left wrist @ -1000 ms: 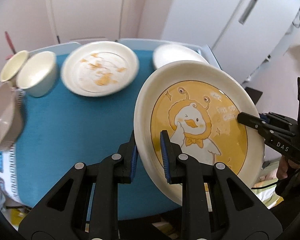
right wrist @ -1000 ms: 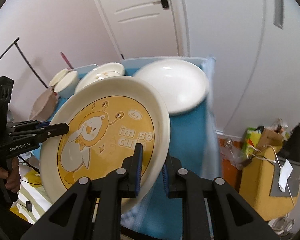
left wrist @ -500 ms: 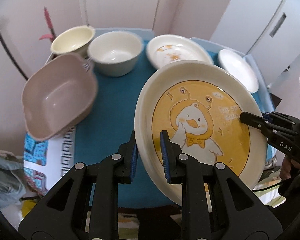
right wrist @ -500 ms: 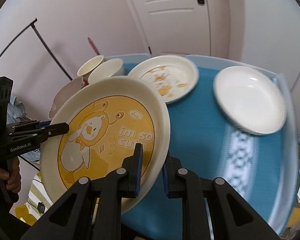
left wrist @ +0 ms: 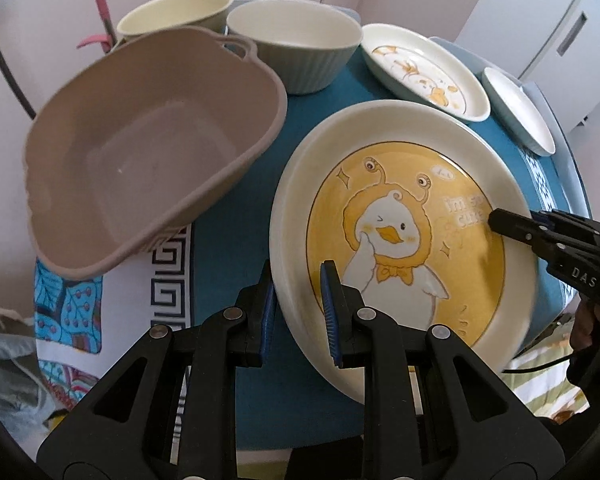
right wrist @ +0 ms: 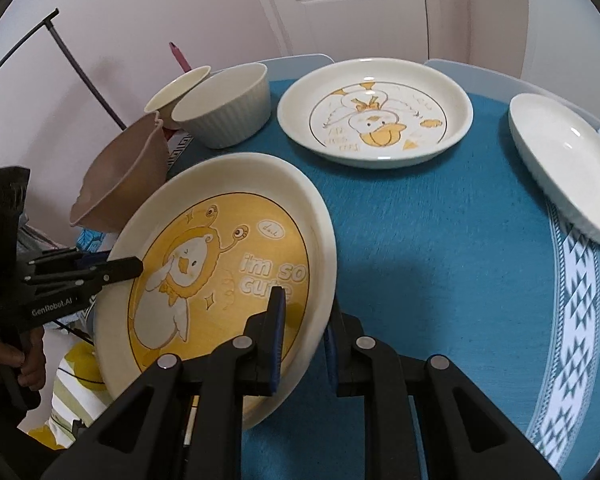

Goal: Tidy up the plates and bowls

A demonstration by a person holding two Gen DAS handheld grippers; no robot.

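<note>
A large cream plate with a yellow duck picture (left wrist: 404,216) (right wrist: 220,264) is held tilted above the blue table. My left gripper (left wrist: 298,312) is shut on its near-left rim and also shows in the right wrist view (right wrist: 128,268). My right gripper (right wrist: 302,332) is shut on the opposite rim and shows in the left wrist view (left wrist: 500,220). A second duck plate (right wrist: 374,114) (left wrist: 424,70) and a plain white plate (right wrist: 564,164) (left wrist: 518,110) lie on the table behind.
A brown plastic basin (left wrist: 148,152) (right wrist: 128,176) sits at the table's left edge. A ribbed grey bowl (left wrist: 296,44) (right wrist: 226,104) and a cream bowl (left wrist: 176,12) (right wrist: 178,90) stand at the far left. The blue tablecloth (right wrist: 440,260) has white patterned borders.
Both grippers have carried the duck plate leftward and lower over the table. The basin and the bowls have come closer in both views.
</note>
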